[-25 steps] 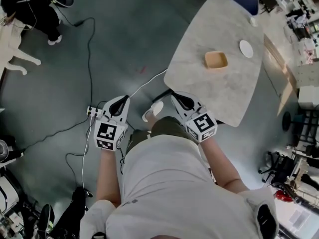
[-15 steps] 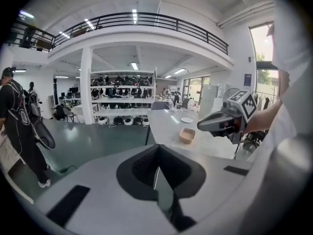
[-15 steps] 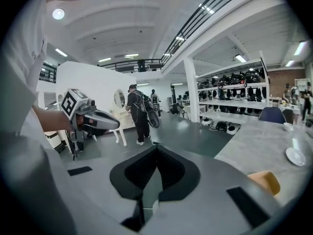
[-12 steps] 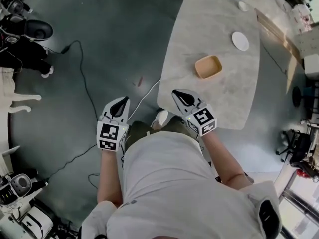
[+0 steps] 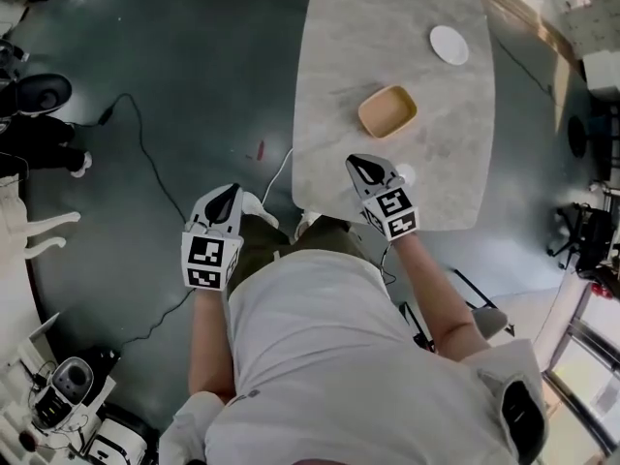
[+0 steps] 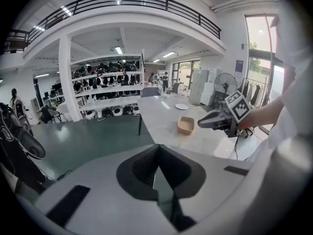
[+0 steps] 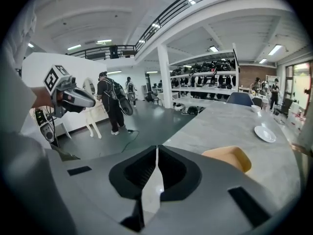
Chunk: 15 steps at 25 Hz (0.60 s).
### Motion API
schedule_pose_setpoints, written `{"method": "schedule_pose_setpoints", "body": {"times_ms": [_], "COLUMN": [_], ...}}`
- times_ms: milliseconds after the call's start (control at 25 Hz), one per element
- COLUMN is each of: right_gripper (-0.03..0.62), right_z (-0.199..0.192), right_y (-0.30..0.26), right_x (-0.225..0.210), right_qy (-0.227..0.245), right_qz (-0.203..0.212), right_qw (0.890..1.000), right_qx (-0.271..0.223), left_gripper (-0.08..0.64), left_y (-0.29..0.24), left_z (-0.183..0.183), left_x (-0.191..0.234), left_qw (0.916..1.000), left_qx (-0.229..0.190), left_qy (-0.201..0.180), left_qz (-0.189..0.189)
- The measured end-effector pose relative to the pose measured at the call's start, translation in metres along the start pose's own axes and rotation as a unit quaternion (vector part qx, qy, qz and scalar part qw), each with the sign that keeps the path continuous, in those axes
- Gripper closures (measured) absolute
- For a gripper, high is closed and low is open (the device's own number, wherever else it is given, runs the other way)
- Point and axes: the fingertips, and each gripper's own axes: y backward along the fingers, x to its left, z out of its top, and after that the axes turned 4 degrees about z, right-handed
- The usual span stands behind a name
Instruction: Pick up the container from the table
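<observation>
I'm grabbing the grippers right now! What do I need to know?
Left gripper: fingers together, empty, over the floor left of the table.
Right gripper: empty, fingers just starting to open, over the table's near edge.
Container: tan, on the table just beyond the right gripper. A white plate lies farther back.
Done: nothing picked up yet.
Left: reach the container, grip it, lift it.

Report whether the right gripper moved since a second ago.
Yes: the right gripper, empty jaws opening, advanced over the grey marble table toward the tan square container.
</observation>
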Motion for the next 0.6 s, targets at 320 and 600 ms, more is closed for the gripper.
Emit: {"method": "schedule_pose_setpoints", "body": {"times_ms": [320,600], "right_gripper": [0.508,0.442], "right_z": [-0.029,-0.059], "right_y": [-0.026,-0.046], "right_x": [-0.058,-0.114], "right_qy": [-0.013,0.015], "right_qz": [-0.069,-0.131], "right_qw": [0.996,0.983], "right_qx": [0.052,0.127], "left_gripper": [0.558,0.558], "left_y": [-0.014,-0.019], "left_z": [0.003,0.000], "left_x": [0.024,0.049], "left_qw": [0.9996,0.9993], "left_qx": [0.022,0.035], "left_qy": [-0.015,0.010], "left_qz": [-0.012,-0.003]}}
